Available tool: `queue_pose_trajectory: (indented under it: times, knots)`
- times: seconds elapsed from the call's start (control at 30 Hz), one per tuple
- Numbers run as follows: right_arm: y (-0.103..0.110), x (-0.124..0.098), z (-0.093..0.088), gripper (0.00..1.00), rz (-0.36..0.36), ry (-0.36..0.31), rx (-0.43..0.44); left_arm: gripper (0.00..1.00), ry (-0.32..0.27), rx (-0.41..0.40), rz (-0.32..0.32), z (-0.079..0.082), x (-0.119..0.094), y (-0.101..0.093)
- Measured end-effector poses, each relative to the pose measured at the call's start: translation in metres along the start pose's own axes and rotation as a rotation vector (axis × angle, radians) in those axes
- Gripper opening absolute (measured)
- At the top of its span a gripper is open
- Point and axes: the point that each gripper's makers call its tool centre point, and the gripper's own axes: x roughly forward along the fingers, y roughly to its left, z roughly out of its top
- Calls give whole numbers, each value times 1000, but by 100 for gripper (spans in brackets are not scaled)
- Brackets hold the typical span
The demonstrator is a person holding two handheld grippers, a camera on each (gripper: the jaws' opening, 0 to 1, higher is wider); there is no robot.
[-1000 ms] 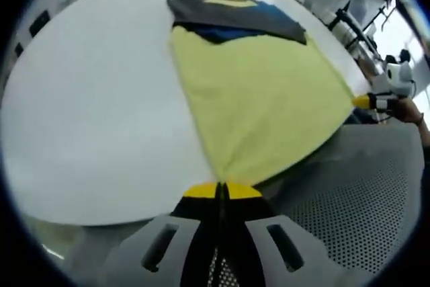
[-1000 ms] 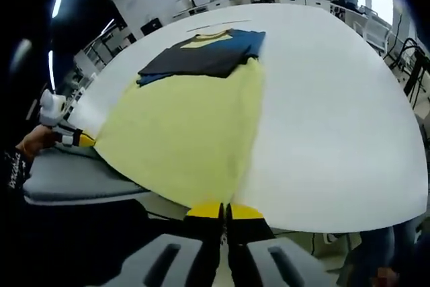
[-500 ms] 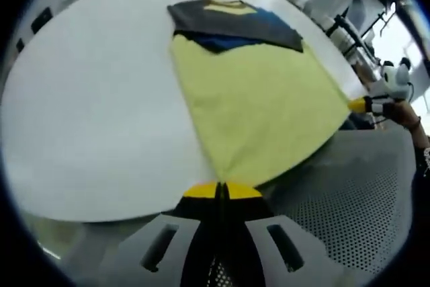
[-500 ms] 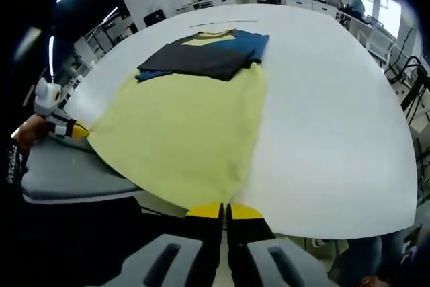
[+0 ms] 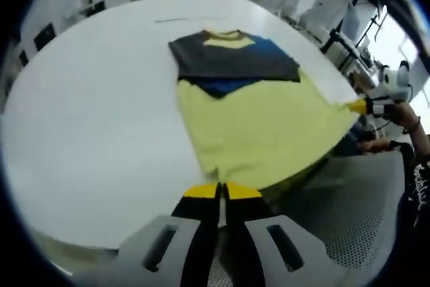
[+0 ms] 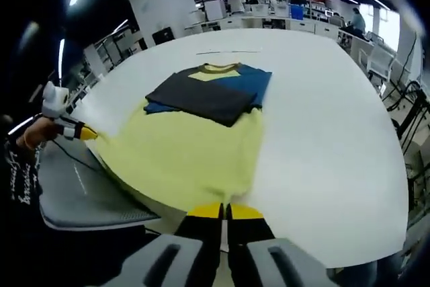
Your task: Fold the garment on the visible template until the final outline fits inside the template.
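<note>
Left gripper view: the left gripper (image 5: pixel 218 191) had its yellow-tipped jaws pressed together on one bottom corner of the garment (image 5: pixel 259 126), at the near edge of the white table (image 5: pixel 87 132).
Right gripper view: the right gripper (image 6: pixel 224 211) was likewise clamped on the other bottom corner of the garment (image 6: pixel 185 152), its jaws closed with cloth between them.
Cross-sighting: each gripper appeared small at the far side of the other's view, hem stretched between the two.
Garment position: the yellow lower half lay spread flat on the table, hem at the near edge; the dark sleeves (image 6: pixel 201 97) and blue shoulders (image 6: pixel 252 80) were folded in over the chest, collar pointing away.
Template: no distinct outline could be made out on the table.
Grey chair (image 5: pixel 359 206): it sat just below the table edge, near the hem.
Risk, slip: both grips looked to be on thin corner cloth, so an uneven lift could pull one corner free and skew the fold.
Risk, drag: carrying the hem forward too low could sweep the folded sleeves open.
Risk, edge: slack hem could droop off the table toward the chair.
</note>
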Motion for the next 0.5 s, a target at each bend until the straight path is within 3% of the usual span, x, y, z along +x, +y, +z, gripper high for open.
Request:
queue_pose_trajectory:
  times: [0.5]
  knots:
    - [-13,-4,47,0,-4,-84,-20,0,-109,12,22,46,-10,7]
